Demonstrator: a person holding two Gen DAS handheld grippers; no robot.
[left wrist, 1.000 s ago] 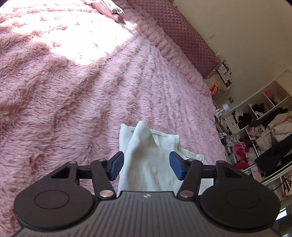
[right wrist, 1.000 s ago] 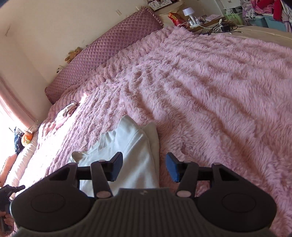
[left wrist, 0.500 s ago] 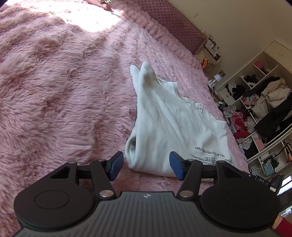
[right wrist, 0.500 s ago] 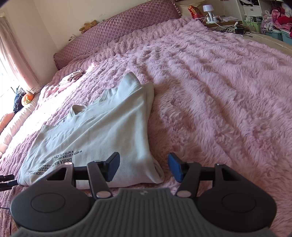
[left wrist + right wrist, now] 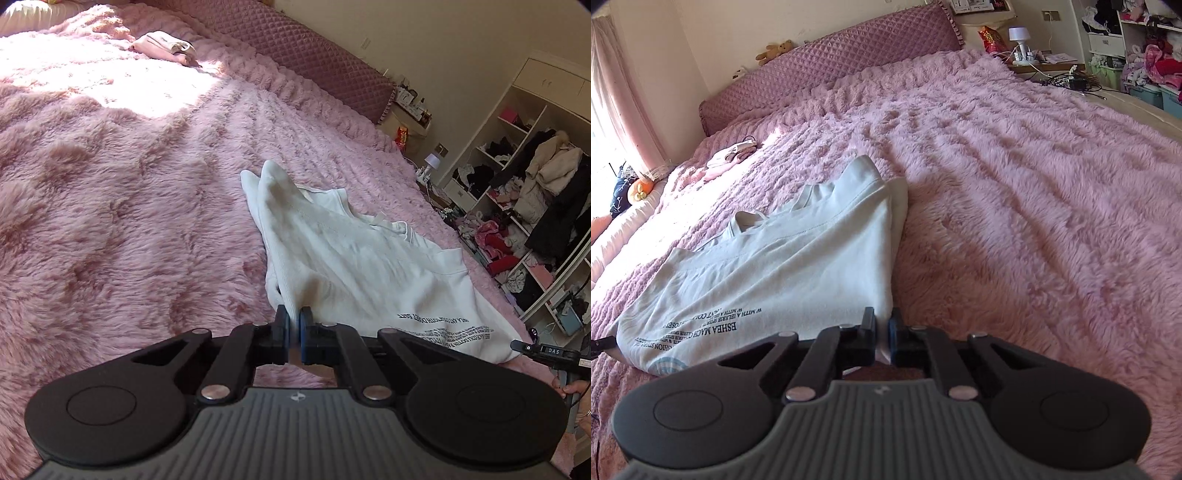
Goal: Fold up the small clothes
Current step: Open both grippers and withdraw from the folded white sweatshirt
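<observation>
Pinching hard on both sides, the two grippers had the white sweatshirt [image 5: 354, 258] by its near corners as it lay on the pink fluffy bedspread [image 5: 129, 206]. The left gripper [image 5: 294, 326] had its fingers closed on the bunched left-hand corner of the hem, a thin wedge of cloth squeezed between the blue pads. The right gripper [image 5: 882, 330] was clamped the same way on the opposite corner, by the folded right edge. The garment sat partly folded, sleeves tucked in, printed lettering [image 5: 701, 325] along the near hem and the neckline pointing away toward the quilted headboard [image 5: 831, 70]. Next, by my reading, came lifting the hem and carrying it up toward the collar. Plenty could go wrong there: each grip looked shallow, right at the fabric's edge, so a quick pull might slide the cloth out of one pair of fingers and leave the fold lopsided. If only the top layer was caught, the lower one would stay behind and the tucked sleeves would spill out. The shaggy pile could also drag on the underside and wrinkle it, and uneven lift between the hands would skew the crease.
</observation>
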